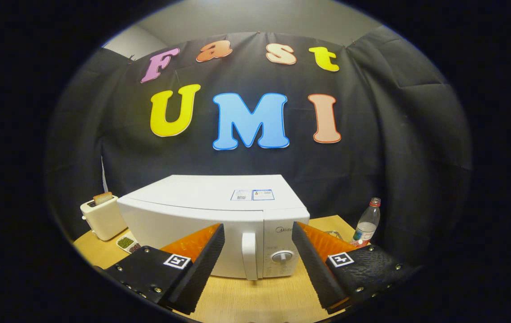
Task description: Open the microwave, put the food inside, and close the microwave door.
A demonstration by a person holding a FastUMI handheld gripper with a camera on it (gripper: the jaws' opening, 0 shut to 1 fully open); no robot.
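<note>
Gripper (257, 264) fingers spread empty, the microwave's (213, 224) upright door handle (249, 255) standing just beyond them, lower centre of frame.

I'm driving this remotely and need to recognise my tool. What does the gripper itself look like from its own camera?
The gripper has two wedge-shaped fingers with ridged, serrated inner pads. Each sits on a flat textured plate fixed with small metal screws, and each plate carries a square black-and-white tag. No cables are visible. Ahead is the microwave.
</note>
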